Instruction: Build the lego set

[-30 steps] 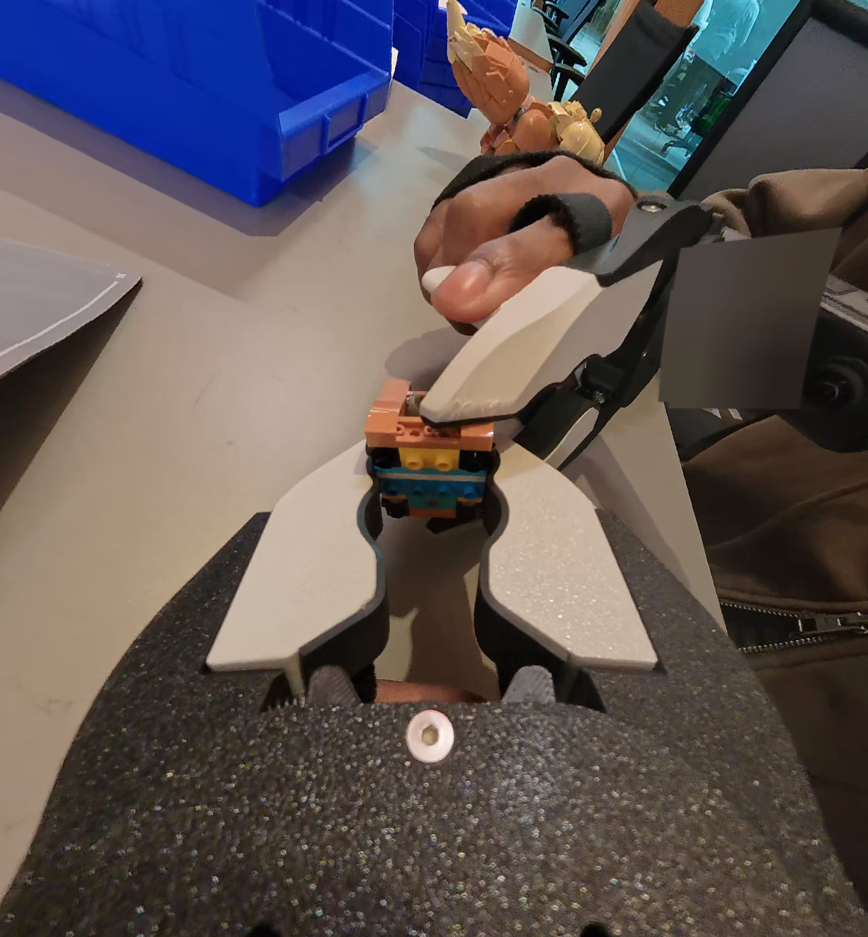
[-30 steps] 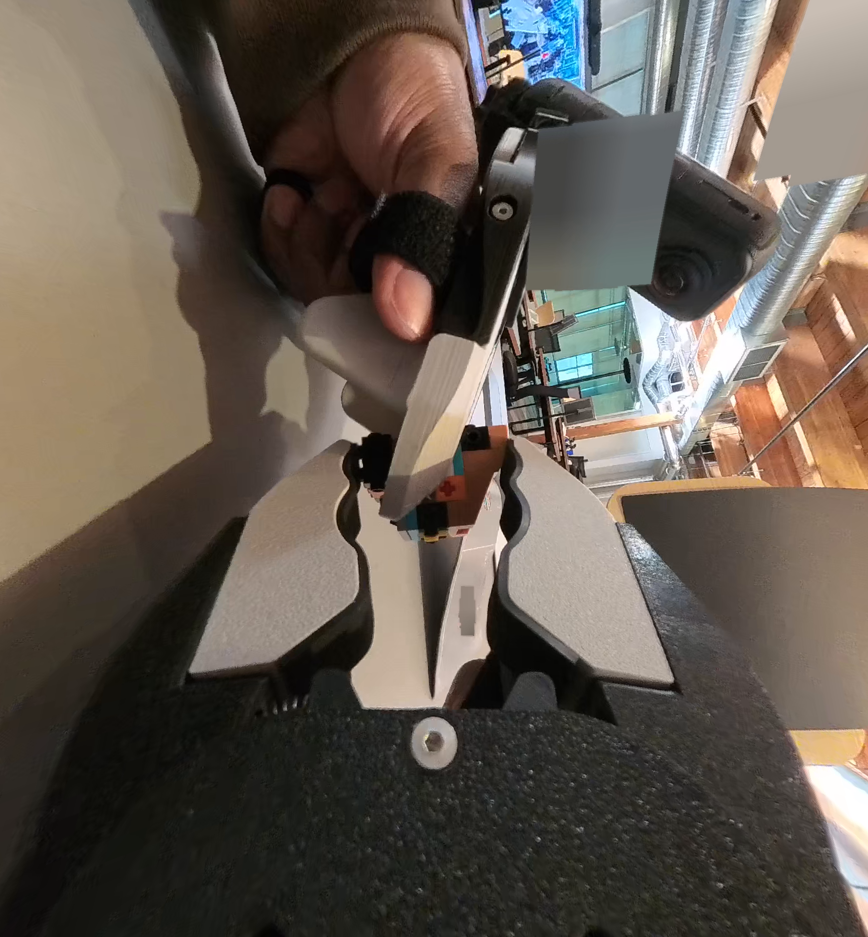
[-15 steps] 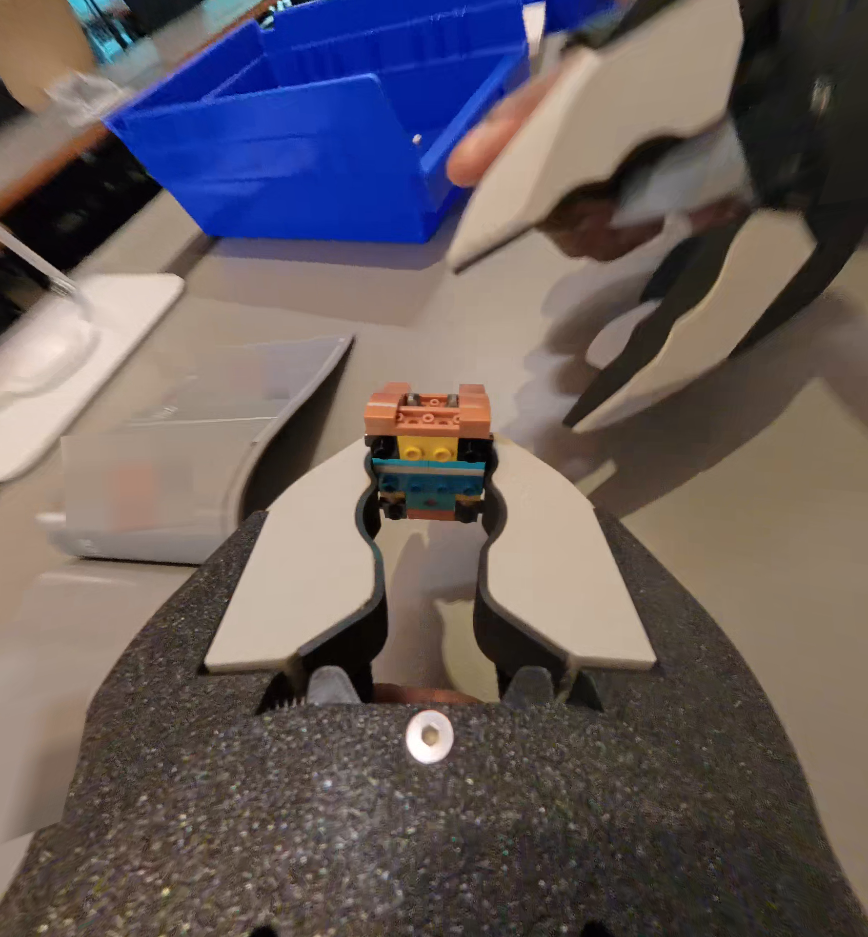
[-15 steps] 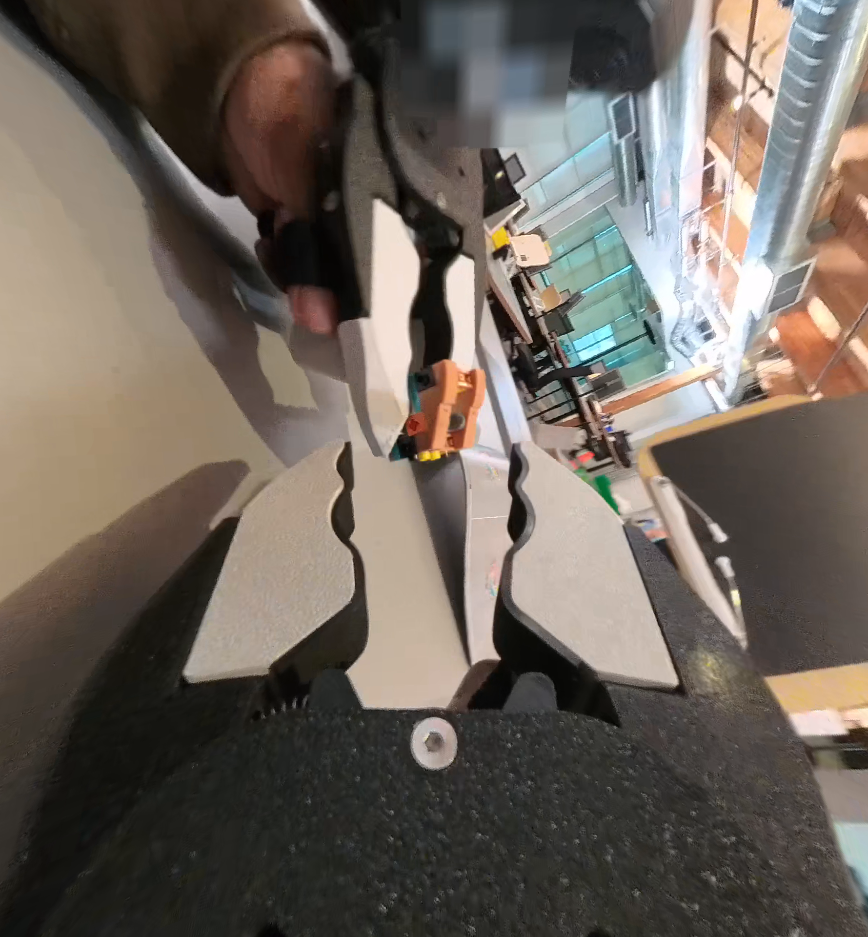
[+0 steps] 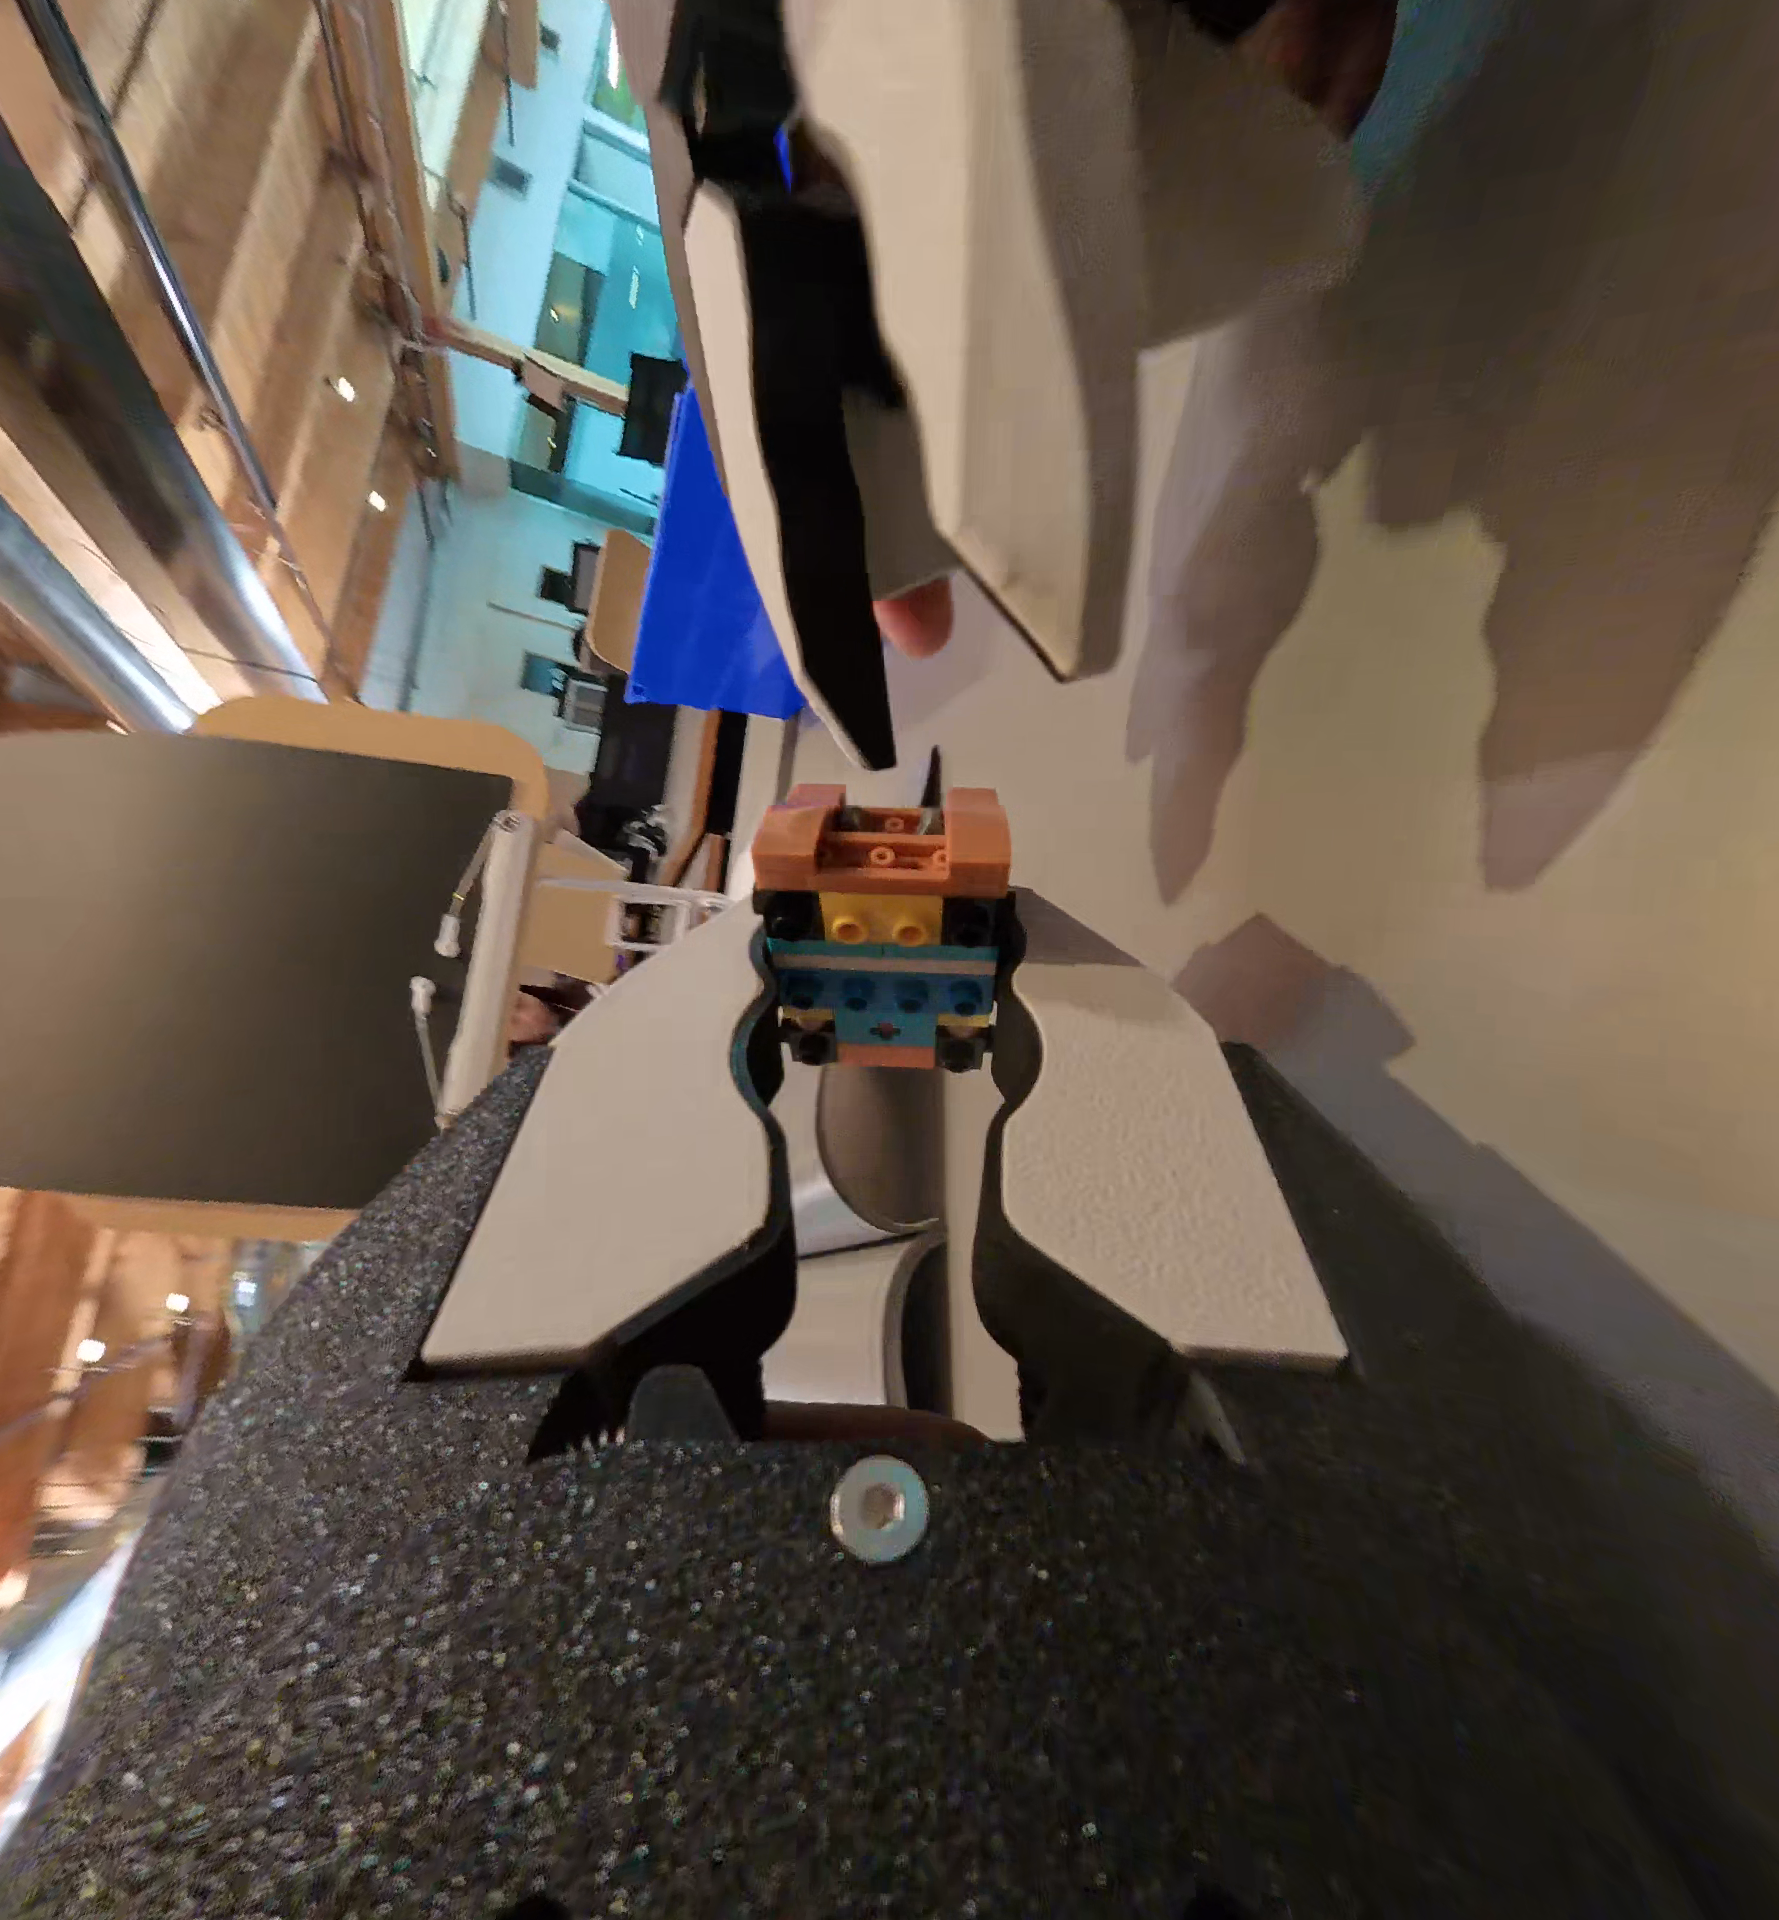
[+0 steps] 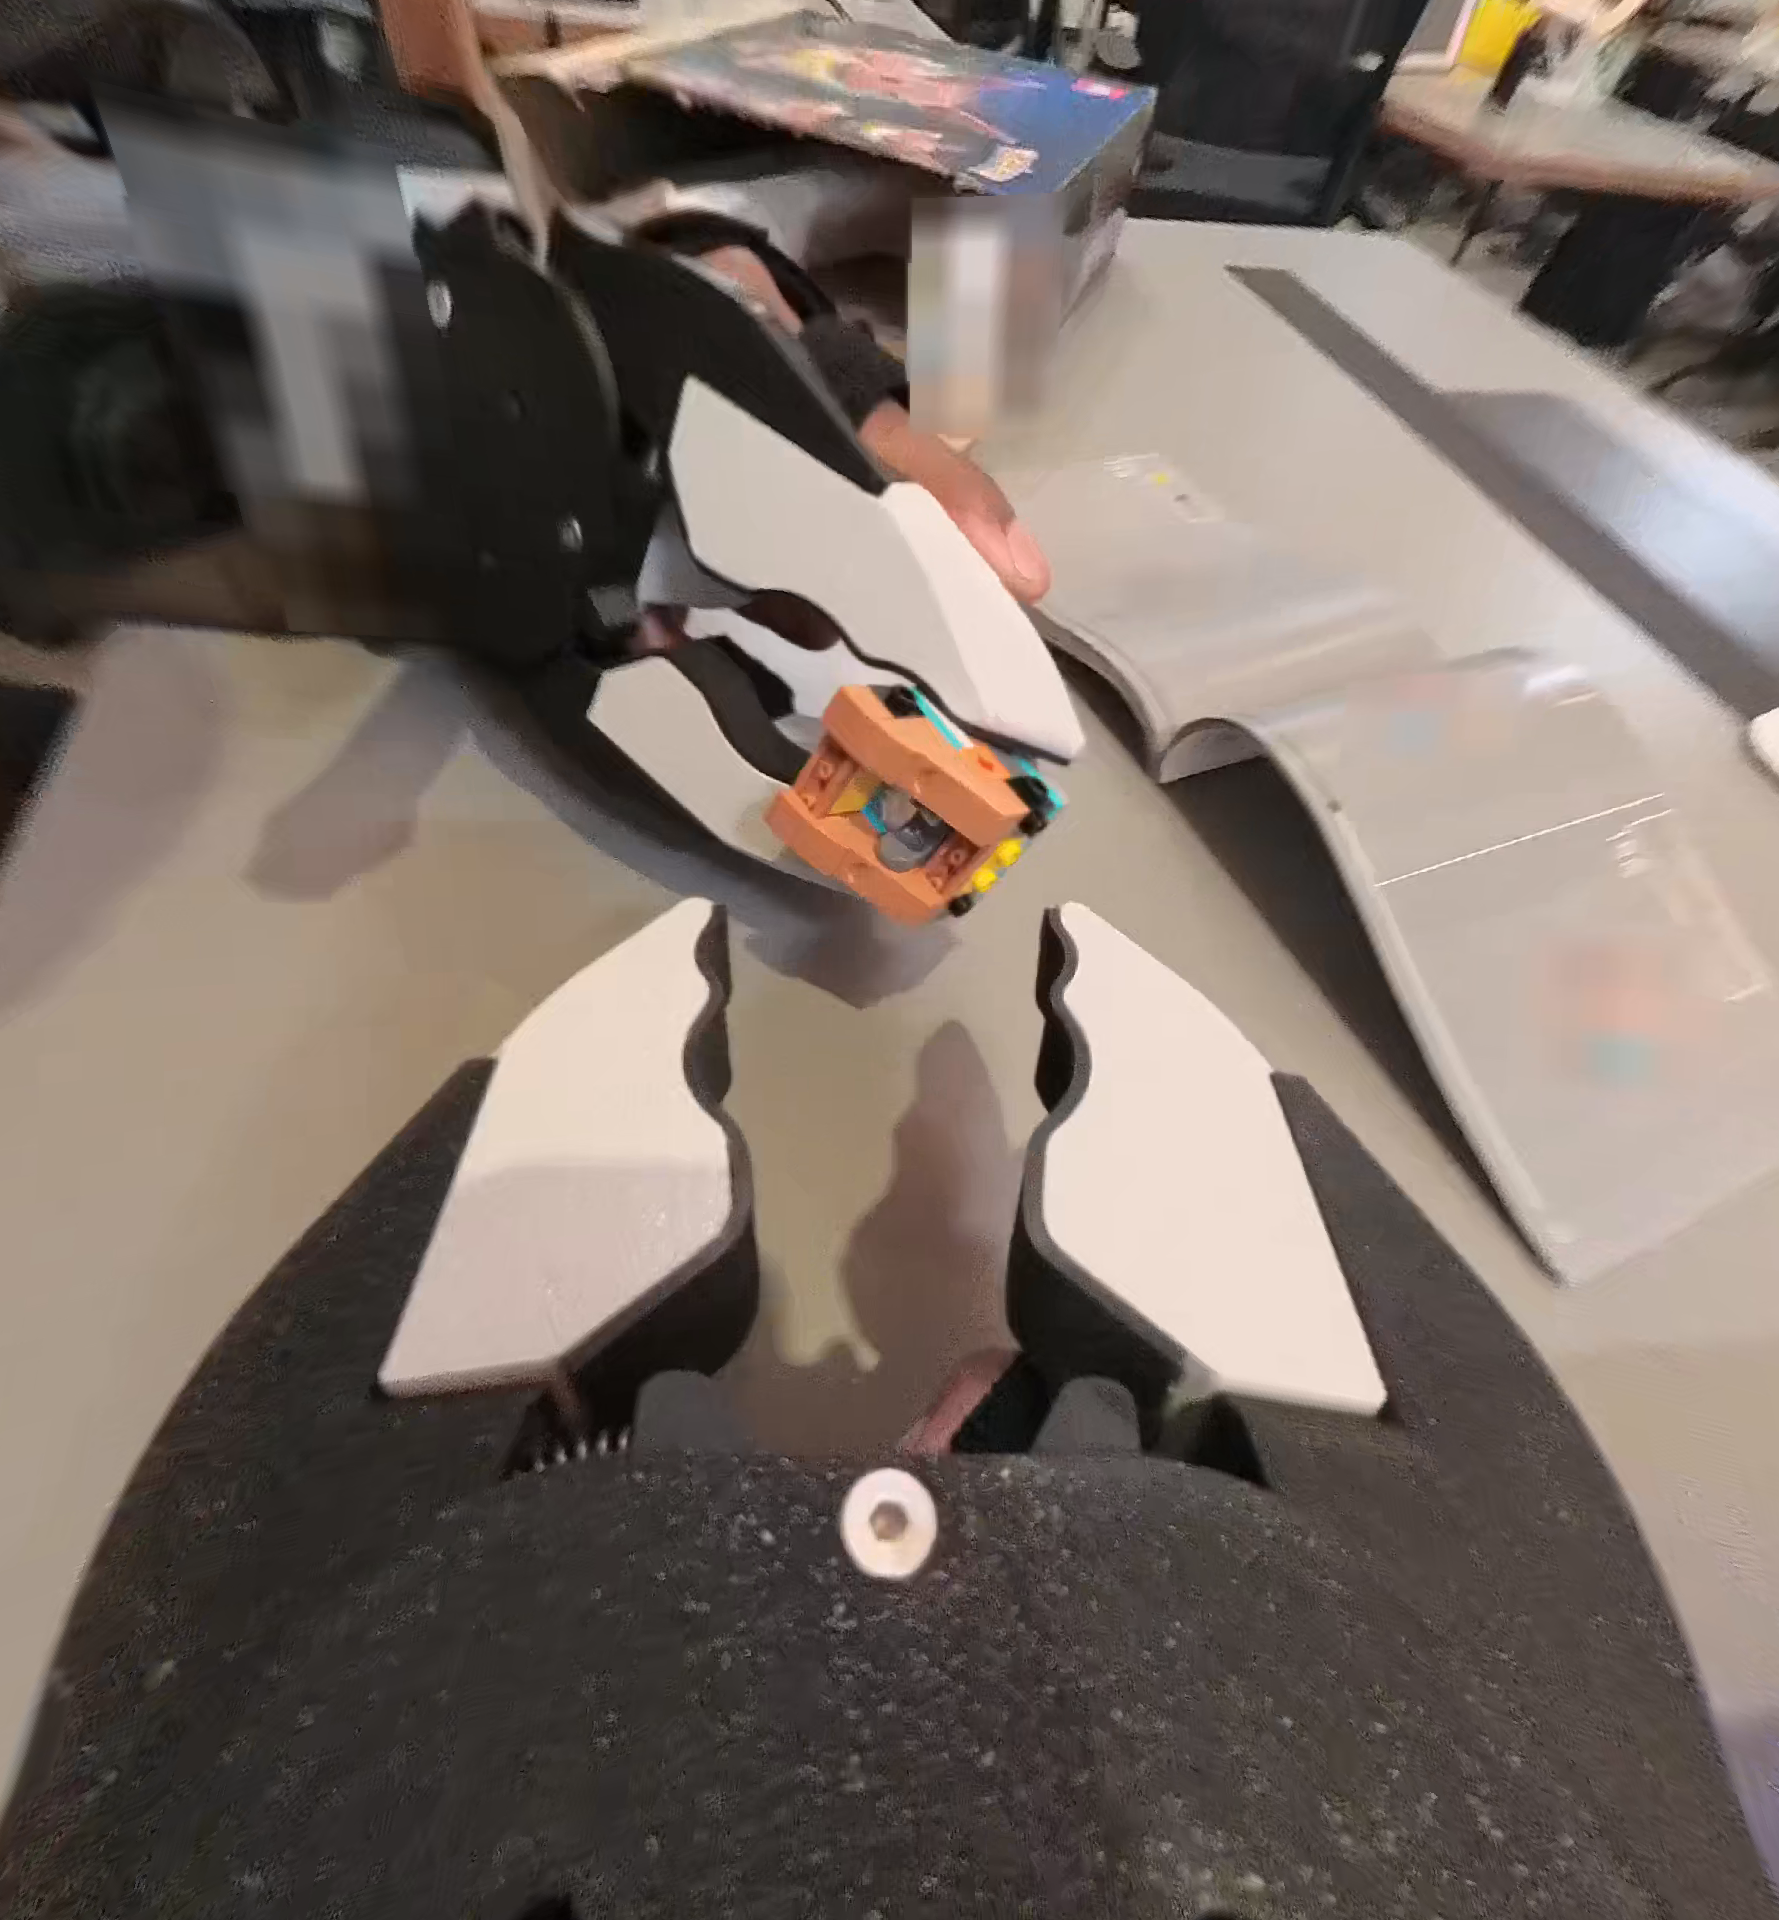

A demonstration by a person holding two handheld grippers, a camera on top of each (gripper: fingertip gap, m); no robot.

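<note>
My left claw (image 5: 885, 997) is clamped on one small lego assembly (image 5: 883, 914), a blocky stack of studded plastic bricks with its orange frame end pointing forward past the fingertips. My right claw (image 6: 885, 925) gapes empty above the matte grey worktop (image 6: 189, 1039), beside one open booklet (image 6: 1487, 831).

Orange, yellow, teal and black lego build (image 5: 883, 925); grey table (image 6: 189, 1039); blue bin (image 5: 703, 582).
</note>
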